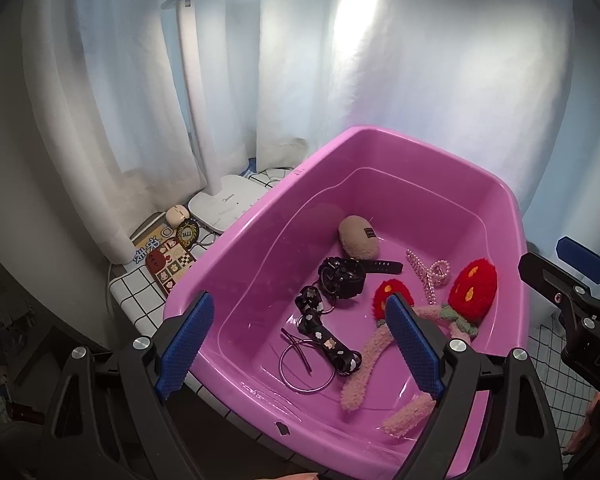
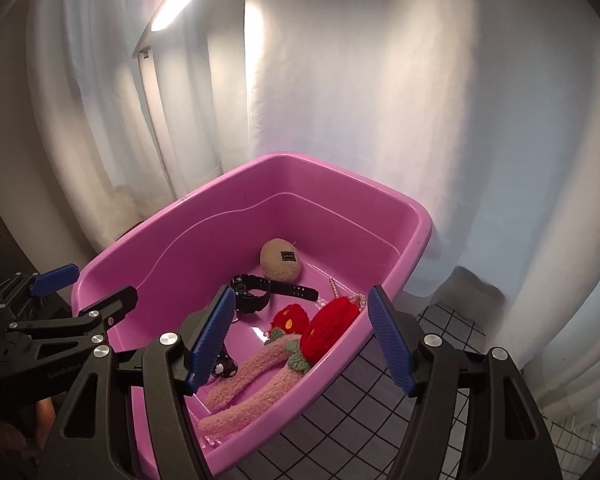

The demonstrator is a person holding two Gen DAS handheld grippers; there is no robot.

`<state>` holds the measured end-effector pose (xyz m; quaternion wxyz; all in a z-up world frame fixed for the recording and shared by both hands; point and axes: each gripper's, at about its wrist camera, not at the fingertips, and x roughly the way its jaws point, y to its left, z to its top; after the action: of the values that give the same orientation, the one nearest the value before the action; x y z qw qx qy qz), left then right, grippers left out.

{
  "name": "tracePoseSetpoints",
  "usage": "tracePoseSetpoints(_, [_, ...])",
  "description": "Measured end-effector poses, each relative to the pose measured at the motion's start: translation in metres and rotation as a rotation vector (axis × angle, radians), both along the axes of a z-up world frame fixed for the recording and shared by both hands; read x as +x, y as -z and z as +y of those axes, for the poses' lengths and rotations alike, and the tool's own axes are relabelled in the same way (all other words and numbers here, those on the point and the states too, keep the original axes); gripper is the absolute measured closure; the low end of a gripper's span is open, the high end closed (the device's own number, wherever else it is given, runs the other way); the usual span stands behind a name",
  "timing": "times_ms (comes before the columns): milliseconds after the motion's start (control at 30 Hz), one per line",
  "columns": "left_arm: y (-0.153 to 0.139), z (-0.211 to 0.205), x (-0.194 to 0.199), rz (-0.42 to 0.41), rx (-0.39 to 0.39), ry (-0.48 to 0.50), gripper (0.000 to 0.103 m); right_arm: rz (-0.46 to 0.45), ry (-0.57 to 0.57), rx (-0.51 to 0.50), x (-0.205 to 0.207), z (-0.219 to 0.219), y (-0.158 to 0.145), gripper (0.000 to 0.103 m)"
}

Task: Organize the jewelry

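A pink plastic tub (image 1: 260, 216) holds the jewelry: a black watch (image 1: 346, 276), a beige plush clip (image 1: 358, 236), a pearl hair claw (image 1: 436, 274), a black flowered clip (image 1: 320, 332), a thin metal ring (image 1: 306, 366) and a red strawberry plush band (image 1: 472, 288). My left gripper (image 1: 300, 344) is open and empty above the tub's near edge. My right gripper (image 2: 300, 340) is open and empty over the tub's (image 2: 284, 160) right side, above the strawberry band (image 2: 328, 330) and watch (image 2: 256, 290). Each gripper shows at the edge of the other's view.
The tub stands on a white cloth with a black grid (image 1: 140, 296). A white desk lamp (image 1: 228, 200), small cards (image 1: 168, 260) and a round case (image 1: 178, 214) lie left of the tub. White curtains (image 2: 380, 80) hang close behind.
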<state>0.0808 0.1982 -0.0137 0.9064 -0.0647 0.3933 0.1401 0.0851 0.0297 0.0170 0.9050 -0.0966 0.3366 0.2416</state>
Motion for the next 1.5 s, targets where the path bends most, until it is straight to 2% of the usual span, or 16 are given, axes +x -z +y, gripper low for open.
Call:
tracePoseSetpoints(500, [-0.004,-0.006,-0.009,0.004,-0.012,0.014,0.017,-0.005,0.001,0.009,-0.020,-0.010,-0.003,0.037])
tracePoseSetpoints(1500, [-0.007,-0.014,-0.017,0.003,-0.010,0.019,0.017,-0.004,0.017,0.024,-0.030,-0.022,-0.004,0.037])
